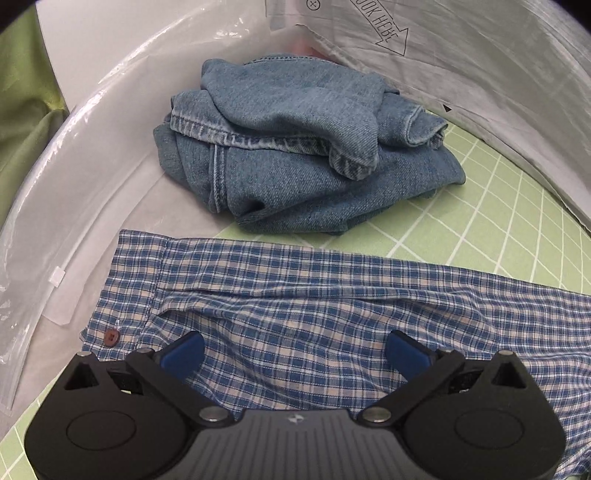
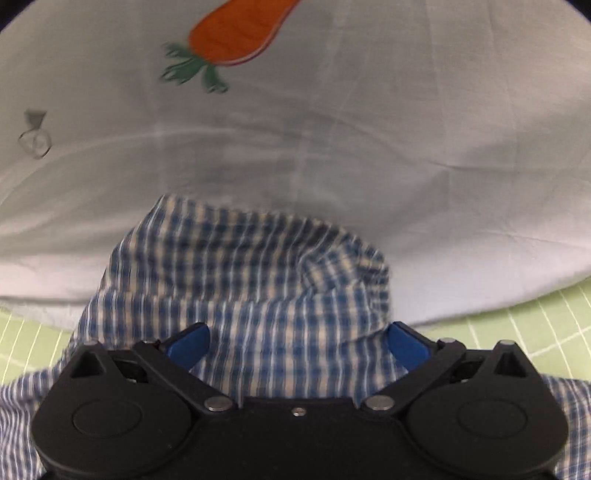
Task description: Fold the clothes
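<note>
A blue and white plaid shirt (image 1: 295,306) lies spread on the green grid mat (image 1: 498,206), with a brown button (image 1: 110,336) near its left edge. My left gripper (image 1: 294,350) is open just above the shirt, blue fingers (image 1: 184,354) wide apart, holding nothing. In the right wrist view the same plaid shirt (image 2: 258,288) is bunched up in front of my right gripper (image 2: 297,347), which is open with its blue fingers (image 2: 408,347) on either side of the cloth. A crumpled pair of blue jeans (image 1: 288,144) lies beyond the shirt.
Clear plastic bags (image 1: 74,184) lie along the left, and a white printed bag (image 1: 461,55) at the back right. A white cloth with an orange carrot print (image 2: 236,33) covers the mat (image 2: 535,332) beyond the shirt in the right wrist view.
</note>
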Demonstrator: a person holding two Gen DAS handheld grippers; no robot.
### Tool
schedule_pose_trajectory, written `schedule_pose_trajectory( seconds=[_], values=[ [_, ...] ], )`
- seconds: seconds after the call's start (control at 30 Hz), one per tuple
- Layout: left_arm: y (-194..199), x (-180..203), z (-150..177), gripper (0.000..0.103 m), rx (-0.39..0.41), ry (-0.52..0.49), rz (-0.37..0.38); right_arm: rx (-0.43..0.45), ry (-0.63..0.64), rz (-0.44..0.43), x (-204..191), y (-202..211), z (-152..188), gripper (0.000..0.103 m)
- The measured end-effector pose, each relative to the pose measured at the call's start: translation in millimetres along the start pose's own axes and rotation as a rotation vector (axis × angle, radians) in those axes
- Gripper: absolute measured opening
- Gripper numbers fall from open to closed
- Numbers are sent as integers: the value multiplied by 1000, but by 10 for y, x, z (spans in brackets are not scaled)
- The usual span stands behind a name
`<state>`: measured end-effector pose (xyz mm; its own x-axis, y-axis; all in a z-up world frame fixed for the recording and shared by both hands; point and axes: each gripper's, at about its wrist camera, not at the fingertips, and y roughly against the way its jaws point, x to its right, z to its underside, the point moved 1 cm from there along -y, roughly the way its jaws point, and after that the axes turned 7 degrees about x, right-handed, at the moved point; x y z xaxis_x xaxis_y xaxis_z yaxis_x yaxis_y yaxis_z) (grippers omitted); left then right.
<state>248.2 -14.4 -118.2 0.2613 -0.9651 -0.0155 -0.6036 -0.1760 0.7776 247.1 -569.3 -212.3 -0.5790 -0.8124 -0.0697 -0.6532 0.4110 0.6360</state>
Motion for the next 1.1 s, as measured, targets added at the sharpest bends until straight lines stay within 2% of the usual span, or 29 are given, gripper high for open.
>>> schedule_pose_trajectory(
  seconds=[0.1, 0.2, 0.3, 0.4, 0.47, 0.73, 0.87, 0.93, 1.1],
  values=[
    [10, 9, 14, 103, 7, 3, -2, 35, -67, 21, 16, 231, 44, 103],
    [12, 13, 27, 103, 18, 6, -4, 55, -66, -12, -118, 579, 242, 103],
    [6, 9, 29, 103, 27, 6, -3, 43, 3, -51, -379, 816, 506, 103],
    [-2, 5, 17, 103, 28, -3, 5, 11, 100, -75, -657, 800, 683, 103],
    [-5, -1, 12, 103, 30, -12, 13, 13, 137, -52, -823, 745, 752, 103],
    [-20, -3, 21, 103, 64, -18, 21, -4, 138, -22, -1001, 186, 277, 103],
    [-32, 2, 18, 103, 65, -19, 22, -24, 187, -8, -1079, 23, 89, 103],
    [-33, -5, 1, 103, 50, -25, 26, -40, 176, -5, -1053, 62, 35, 103],
    [34, -69, -28, 103, 21, -40, 21, 65, 107, -31, -822, 824, 129, 103]
  ],
)
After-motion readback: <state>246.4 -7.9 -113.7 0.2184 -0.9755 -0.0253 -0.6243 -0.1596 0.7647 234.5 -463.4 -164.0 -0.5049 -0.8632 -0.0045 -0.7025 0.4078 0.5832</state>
